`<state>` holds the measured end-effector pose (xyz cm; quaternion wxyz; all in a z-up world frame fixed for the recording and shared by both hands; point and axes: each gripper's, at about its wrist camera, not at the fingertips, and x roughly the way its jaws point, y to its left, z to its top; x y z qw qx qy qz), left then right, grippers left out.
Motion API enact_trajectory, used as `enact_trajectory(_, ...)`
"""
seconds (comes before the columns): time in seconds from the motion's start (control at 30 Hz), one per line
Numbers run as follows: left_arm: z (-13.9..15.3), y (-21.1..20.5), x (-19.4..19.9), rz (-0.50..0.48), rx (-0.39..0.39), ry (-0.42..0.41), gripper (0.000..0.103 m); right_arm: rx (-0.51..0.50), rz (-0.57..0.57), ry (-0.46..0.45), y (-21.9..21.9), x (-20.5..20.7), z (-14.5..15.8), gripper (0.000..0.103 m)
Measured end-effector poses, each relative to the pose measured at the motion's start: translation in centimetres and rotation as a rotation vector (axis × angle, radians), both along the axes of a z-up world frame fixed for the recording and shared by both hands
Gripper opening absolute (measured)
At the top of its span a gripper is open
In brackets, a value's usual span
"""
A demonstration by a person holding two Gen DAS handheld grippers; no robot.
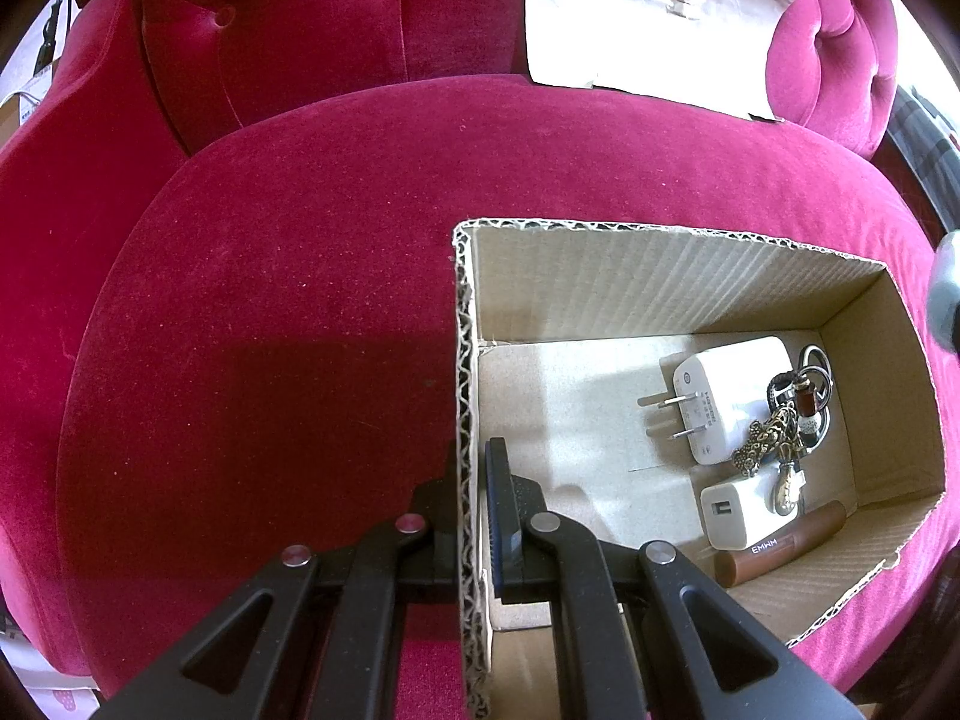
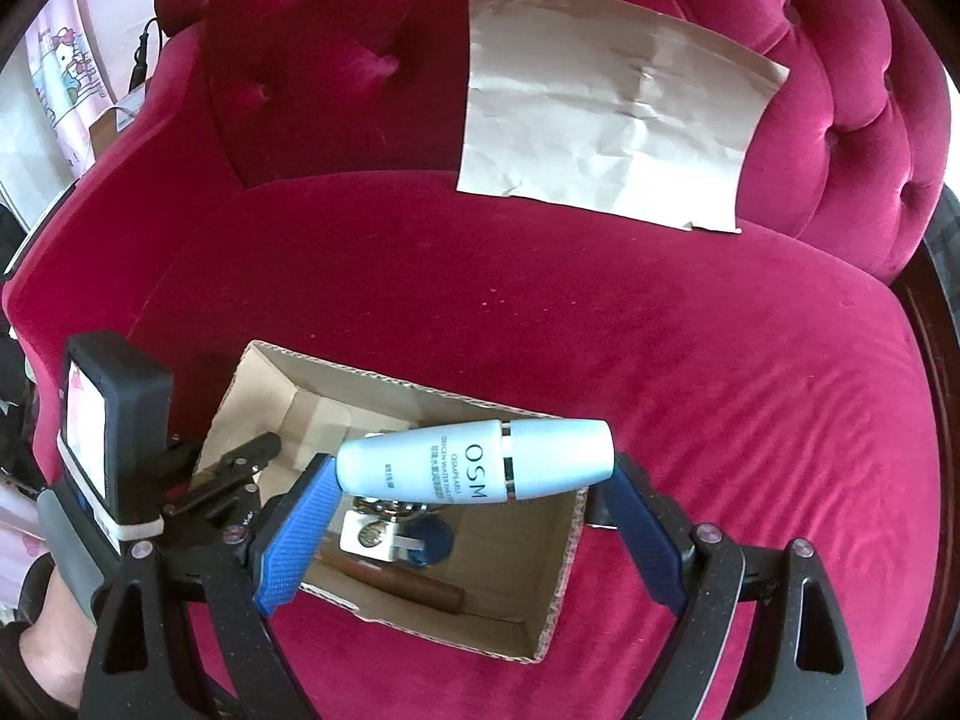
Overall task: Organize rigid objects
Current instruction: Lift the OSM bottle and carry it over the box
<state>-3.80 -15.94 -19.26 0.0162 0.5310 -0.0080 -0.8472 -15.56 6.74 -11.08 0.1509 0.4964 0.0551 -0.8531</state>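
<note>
My right gripper point(image 2: 474, 516) holds a pale blue bottle point(image 2: 474, 461) end to end between its blue pads point(image 2: 297, 531), the jaws spread wide to take its whole length; the bottle lies crosswise, its base against my left pad and its cap against the right one, with the letters OSM readable on its side. It hangs directly over the open cardboard box point(image 2: 564, 570) that sits on the red velvet sofa seat point(image 2: 660, 360), above the things already lying inside. My left gripper point(image 1: 471, 516) is clamped narrow on the box's near left wall point(image 1: 463, 420), one finger outside against the velvet and the other inside, so the corrugated edge runs straight up between them. Looking down past that wall I see the box floor: a white plug adapter point(image 1: 720, 396) with its two prongs pointing toward me, a smaller white USB charger point(image 1: 735, 513) just beside it, a keychain point(image 1: 792, 420) of rings and brass charms draped across both, and a brown tube point(image 1: 780, 546) marked EMWM along the near right wall. A crumpled sheet of brown paper point(image 2: 612, 114) leans against the sofa back, well apart from the box.
</note>
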Motion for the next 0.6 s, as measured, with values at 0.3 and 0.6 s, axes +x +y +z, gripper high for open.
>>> enact_trajectory(0.3, 0.0, -0.1, 0.1, -0.001, -0.001, 0.0, 0.005, -0.005, 0.018, -0.024, -2.3, 0.3, -1.9, 0.091)
enact_trajectory(0.6, 0.1, -0.1, 0.2, -0.001, 0.0, 0.0, 0.006, -0.022, 0.027, -0.045, -3.8, 0.2, -3.3, 0.091)
